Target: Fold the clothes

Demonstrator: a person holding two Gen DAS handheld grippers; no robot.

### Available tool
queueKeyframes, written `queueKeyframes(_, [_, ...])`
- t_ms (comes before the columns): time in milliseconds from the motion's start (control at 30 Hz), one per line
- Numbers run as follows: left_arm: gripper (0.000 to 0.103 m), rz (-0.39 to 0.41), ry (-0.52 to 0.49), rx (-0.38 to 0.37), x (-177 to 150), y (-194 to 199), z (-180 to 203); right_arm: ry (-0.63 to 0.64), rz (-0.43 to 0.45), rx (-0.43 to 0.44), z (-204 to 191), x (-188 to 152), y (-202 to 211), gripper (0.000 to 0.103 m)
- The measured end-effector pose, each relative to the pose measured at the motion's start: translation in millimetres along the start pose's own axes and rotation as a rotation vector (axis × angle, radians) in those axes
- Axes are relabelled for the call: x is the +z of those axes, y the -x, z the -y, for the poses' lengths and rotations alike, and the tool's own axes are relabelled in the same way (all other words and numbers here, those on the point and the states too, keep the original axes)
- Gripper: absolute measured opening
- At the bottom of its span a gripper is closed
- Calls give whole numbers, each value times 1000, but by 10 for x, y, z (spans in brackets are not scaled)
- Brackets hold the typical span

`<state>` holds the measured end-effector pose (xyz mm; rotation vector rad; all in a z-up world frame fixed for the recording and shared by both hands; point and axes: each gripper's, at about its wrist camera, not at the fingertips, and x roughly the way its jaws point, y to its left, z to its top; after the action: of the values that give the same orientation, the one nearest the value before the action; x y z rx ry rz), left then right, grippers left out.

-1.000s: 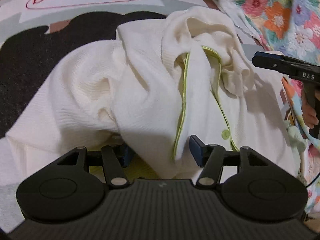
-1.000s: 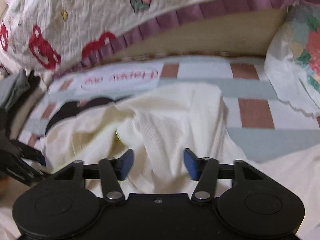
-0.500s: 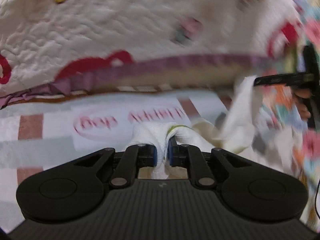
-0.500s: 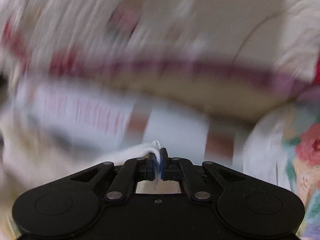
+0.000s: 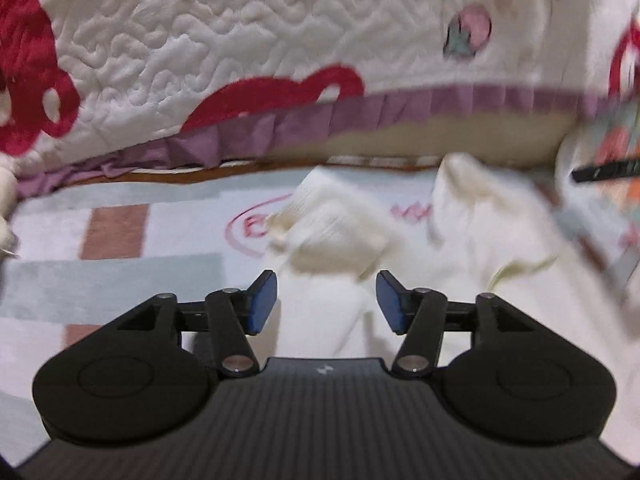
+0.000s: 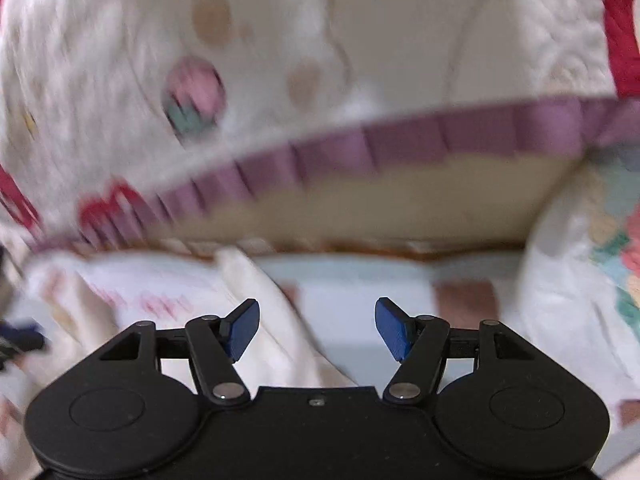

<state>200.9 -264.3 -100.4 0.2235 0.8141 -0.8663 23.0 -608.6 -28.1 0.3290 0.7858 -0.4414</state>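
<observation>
A cream knitted garment [image 5: 344, 232] with green piping lies rumpled on the checked mat [image 5: 120, 248], one folded part spread ahead of my left gripper [image 5: 326, 302]. Its jaws are opening, and cloth lies below the gap without the blue pads [image 5: 262, 300] pressing on it. In the right wrist view a cream edge of the same garment [image 6: 276, 320] runs under my right gripper [image 6: 316, 328], whose jaws are opening too, with nothing clamped between them. The other gripper's black tip [image 5: 604, 170] shows at the far right of the left wrist view.
A quilted white bedspread [image 5: 240, 48] with red shapes and a purple frill [image 5: 360, 114] hangs over the far side of the mat. A floral cushion or cloth [image 6: 592, 272] sits at the right edge. The mat's pink lettering [image 5: 256, 228] is partly covered by the garment.
Half a second ago both grippers were shut on cream cloth; now both stand apart with the cloth let go. Both views swung up from the garment toward the bedspread.
</observation>
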Motion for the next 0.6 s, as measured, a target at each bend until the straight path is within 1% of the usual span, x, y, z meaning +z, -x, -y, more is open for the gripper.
queueKeyframes(67, [55, -10, 39, -5, -50, -17, -109, -4, -16, 0, 28, -40, -60, 69])
queueKeyframes(100, [56, -14, 76, -17, -70, -18, -174, -8, -17, 8, 22, -44, -78, 69])
queueKeyframes(167, [57, -19, 140, -33, -105, -30, -288, 26, -24, 54, -137, 37, -130, 66])
queueKeyframes(233, [60, -21, 153, -22, -160, -20, -305, 63, -31, 100, -299, 117, -186, 66])
queueKeyframes(267, [61, -23, 157, -19, -187, -16, -309, 128, -53, 100, -428, 138, -272, 66])
queueKeyframes(367, [61, -42, 143, -47, -263, -27, -248, 319, -119, 97, -807, 200, -535, 66])
queueKeyframes(433, [61, -48, 117, -64, -277, -38, -196, 352, -135, 10, -868, 208, -776, 66])
queueKeyframes(467, [61, -49, 95, -70, -268, -47, -167, 365, -142, -31, -895, 212, -894, 66])
queueKeyframes(567, [62, -60, 18, -57, -183, -129, -97, 265, -146, -26, -796, 247, -1140, 67])
queueKeyframes(600, [62, -65, -4, -51, -151, -171, -78, 261, -143, -40, -781, 243, -1204, 68])
